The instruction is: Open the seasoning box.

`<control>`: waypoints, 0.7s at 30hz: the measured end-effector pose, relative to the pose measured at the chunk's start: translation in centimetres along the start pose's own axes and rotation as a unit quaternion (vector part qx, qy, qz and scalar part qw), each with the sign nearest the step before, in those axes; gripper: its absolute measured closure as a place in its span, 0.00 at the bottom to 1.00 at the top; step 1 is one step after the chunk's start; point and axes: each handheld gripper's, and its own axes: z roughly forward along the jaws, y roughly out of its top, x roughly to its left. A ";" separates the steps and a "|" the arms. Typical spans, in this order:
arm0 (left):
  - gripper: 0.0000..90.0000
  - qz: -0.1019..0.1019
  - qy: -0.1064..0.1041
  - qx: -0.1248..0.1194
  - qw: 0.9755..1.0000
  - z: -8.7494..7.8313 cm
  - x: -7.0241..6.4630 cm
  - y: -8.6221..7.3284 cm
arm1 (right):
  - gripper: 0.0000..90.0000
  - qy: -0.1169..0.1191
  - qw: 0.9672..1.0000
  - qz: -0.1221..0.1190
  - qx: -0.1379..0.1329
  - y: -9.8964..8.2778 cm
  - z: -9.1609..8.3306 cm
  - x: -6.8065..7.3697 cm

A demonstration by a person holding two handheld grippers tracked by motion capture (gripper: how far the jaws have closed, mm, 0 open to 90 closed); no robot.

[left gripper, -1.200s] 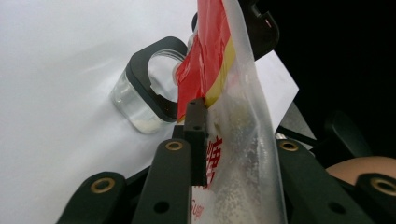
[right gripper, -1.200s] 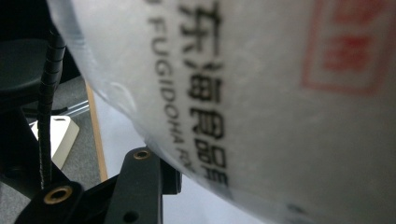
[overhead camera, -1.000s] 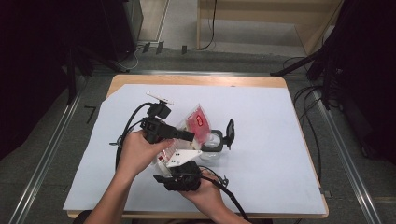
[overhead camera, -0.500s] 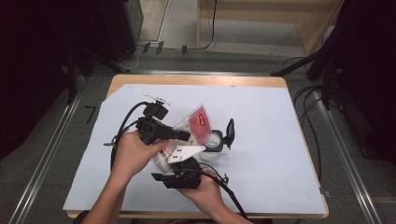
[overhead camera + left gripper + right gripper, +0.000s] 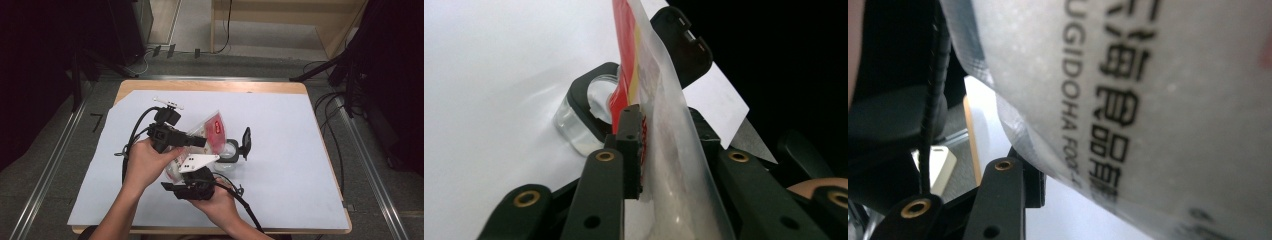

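Our left gripper (image 5: 659, 150) has its jaws closed partway across the clear pouch (image 5: 664, 165) — the pads press the film from both sides, below the red printed band, and the jaws have just been easing open a little with the pouch between them. In the high view that left gripper (image 5: 197, 142) reaches to the right over the table, and the pouch (image 5: 212, 131) tilts up from it above a small clear container (image 5: 231, 150) whose black hinged lid (image 5: 246, 142) stands open beside it. Our right gripper (image 5: 192, 187) sits lower, nearer the table's front edge, under its grey plate. In the right gripper view the pouch (image 5: 1128, 100) — white granular contents, black lettering — lies close against the lens above the one jaw we can see; whether that jaw presses on it we cannot tell.

We judge the step to be steadying the pouch over the container so it can be opened or poured. To do it well, we should keep the left grip firm on the film without crushing the contents, hold the pouch's mouth over the container's opening and clear of the lid, and let the right gripper take the far end before any pull. The white sheet (image 5: 280, 150) covers the table, so spilled grains would be hard to see.
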 end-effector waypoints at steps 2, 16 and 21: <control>0.80 0.000 0.004 0.000 1.000 -0.2 0.0 0.0 | 0.70 0.006 1.000 0.009 -0.004 0.2 0.0 0.0; 0.89 -0.014 0.002 0.027 1.000 0.4 0.2 0.8 | 0.69 -0.004 1.000 -0.018 0.020 0.2 -0.4 0.0; 0.87 -0.009 0.003 0.015 1.000 0.7 0.0 1.0 | 0.70 -0.001 1.000 -0.009 0.014 0.3 -0.7 -0.6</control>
